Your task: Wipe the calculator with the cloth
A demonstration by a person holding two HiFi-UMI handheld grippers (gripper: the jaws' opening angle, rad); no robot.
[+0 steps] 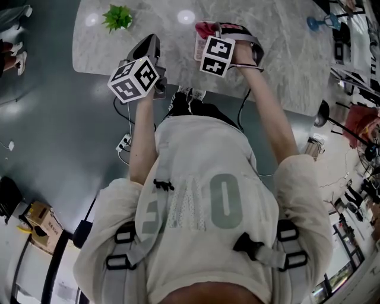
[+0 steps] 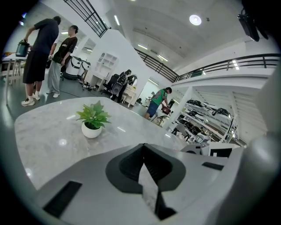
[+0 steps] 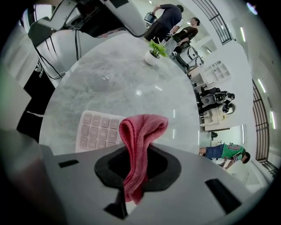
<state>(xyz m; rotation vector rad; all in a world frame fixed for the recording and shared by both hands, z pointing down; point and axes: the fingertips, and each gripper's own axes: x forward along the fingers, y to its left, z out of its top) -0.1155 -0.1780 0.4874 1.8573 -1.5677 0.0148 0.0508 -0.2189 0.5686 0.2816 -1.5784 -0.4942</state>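
In the head view, the left hand-held gripper (image 1: 148,44) hangs over the near edge of the grey worktop (image 1: 279,65). The right hand-held gripper (image 1: 208,29) is over the pink calculator (image 1: 198,50), also by the near edge. A small green plant (image 1: 117,18) stands further in, toward the left edge.

In the left gripper view, its jaws are pressed together with nothing between them.

In the right gripper view, its jaws pinch a red cloth (image 3: 139,140) — the calculator lies flat on the worktop just behind it.
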